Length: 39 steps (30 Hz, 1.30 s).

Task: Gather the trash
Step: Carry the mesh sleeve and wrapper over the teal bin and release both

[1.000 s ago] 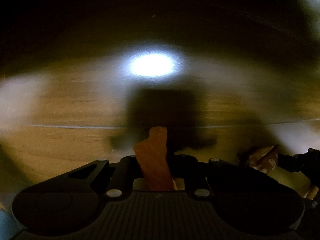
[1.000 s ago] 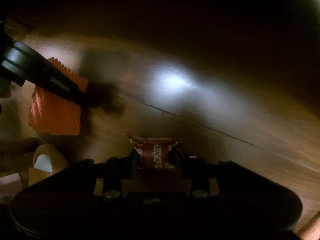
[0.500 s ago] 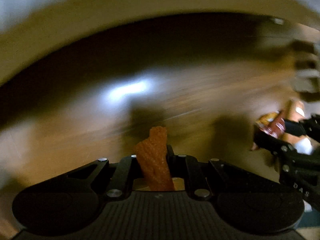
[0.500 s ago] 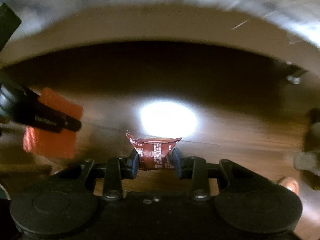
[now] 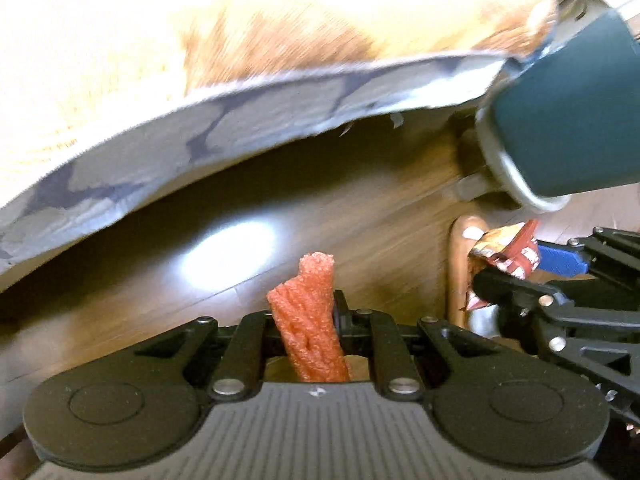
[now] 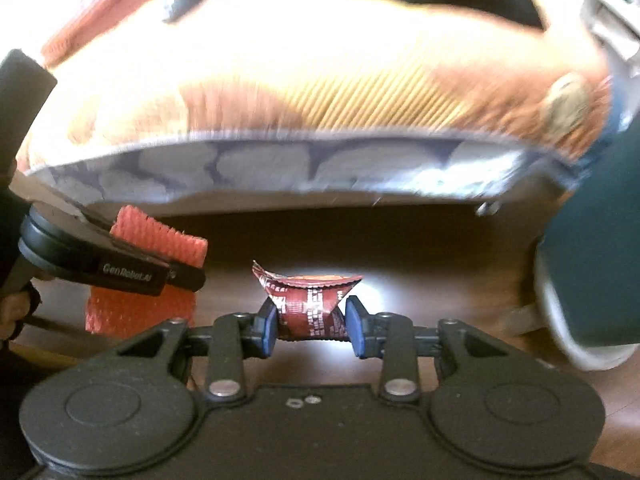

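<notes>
In the left wrist view my left gripper [image 5: 309,312] is shut on a crumpled orange wrapper [image 5: 308,320], which stands edge-on between the jaws above the wooden floor [image 5: 360,216]. To its right, my right gripper [image 5: 494,280] carries a dark red printed wrapper [image 5: 520,254]. The right wrist view shows that dark red wrapper [image 6: 312,308] pinched at its waist between the blue pads [image 6: 267,330] of my right gripper [image 6: 312,324]. At the left of that view, the left gripper [image 6: 184,276] clamps the orange wrapper [image 6: 140,304], seen flat-on.
A cushioned seat with an orange ribbed cover [image 6: 320,92] and a grey patterned edge [image 5: 240,120] overhangs the floor ahead. A dark teal round container [image 5: 568,112] [image 6: 596,272] stands at the right. A curved wooden piece [image 5: 456,264] sits on the floor near it.
Both grippers have risen out of the dark space near the floor, each keeping its wrapper. The orange seat top and the teal container have come into view.
</notes>
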Motion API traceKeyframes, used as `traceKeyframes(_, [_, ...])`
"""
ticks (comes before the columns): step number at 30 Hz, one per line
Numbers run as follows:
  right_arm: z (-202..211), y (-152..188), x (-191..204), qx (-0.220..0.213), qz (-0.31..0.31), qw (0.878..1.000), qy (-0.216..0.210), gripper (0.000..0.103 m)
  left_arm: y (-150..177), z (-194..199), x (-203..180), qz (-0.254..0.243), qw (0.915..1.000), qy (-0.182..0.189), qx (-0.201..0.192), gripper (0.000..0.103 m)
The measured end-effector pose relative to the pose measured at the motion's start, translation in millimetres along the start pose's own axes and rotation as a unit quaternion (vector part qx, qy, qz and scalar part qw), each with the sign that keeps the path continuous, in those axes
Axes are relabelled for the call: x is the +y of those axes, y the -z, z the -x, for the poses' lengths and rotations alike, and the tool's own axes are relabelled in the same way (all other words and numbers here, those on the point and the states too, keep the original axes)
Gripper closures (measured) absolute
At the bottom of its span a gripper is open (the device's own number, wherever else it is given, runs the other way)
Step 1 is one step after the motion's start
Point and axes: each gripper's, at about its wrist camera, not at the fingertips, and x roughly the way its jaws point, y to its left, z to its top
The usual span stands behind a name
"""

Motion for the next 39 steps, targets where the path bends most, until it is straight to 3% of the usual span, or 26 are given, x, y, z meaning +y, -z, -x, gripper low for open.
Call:
traceKeyframes(12, [142.1,7.3,-78.4,-0.134,-0.056,0.989,0.036,0.069,-5.8,113.3,-113.0,-0.026,0.9917,-0.016,-0.125,0.090])
traceKeyframes(22, [205.7,-1.6,-143.3,-0.215,-0.087,0.970,0.078,0.069,-55.6,169.3,-237.1,-0.073,0.9755,0.005,-0.208,0.090])
traceKeyframes(29, [219.0,-7.1,-191.4,-0.233,-0.106,0.961,0.105,0.069,-104.3,161.9,-313.3,-0.100,0.9685,0.016,-0.227,0.090])
traceKeyframes(39, [191.6,-9.4,-280.7,-0.201,-0.173,0.956,0.127,0.069,-160.5,113.4,-388.5,-0.138,0.9663,0.021,-0.216,0.090])
